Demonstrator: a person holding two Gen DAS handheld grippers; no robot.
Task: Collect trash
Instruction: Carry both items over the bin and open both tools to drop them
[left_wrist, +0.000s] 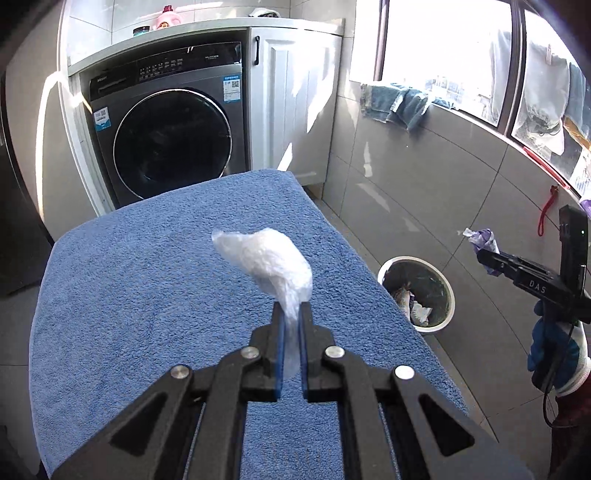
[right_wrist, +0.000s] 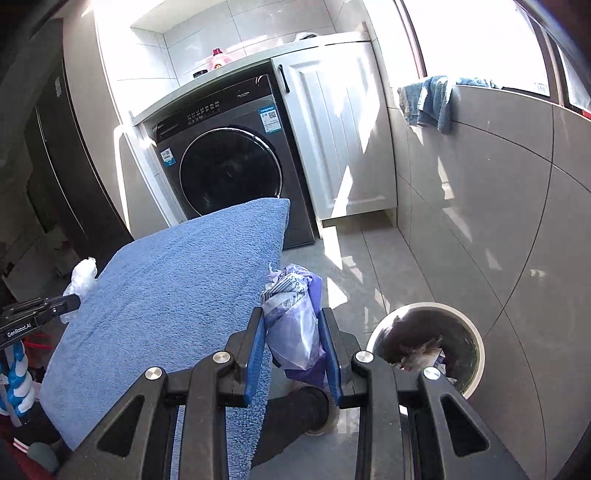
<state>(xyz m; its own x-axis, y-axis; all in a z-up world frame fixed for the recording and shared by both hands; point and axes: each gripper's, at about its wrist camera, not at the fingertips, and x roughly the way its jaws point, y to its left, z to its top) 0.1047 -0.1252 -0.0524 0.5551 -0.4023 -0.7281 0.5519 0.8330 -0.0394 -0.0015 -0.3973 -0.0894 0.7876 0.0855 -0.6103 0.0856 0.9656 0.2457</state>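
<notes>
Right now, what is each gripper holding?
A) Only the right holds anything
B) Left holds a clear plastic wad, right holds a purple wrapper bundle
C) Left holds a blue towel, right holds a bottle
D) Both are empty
B: the left gripper pinches the clear plastic wad, and the right gripper clamps the purple wrapper bundle.

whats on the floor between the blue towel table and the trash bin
Nothing: in the right wrist view only bare grey floor tile separates the blue towel from the trash bin.
</notes>
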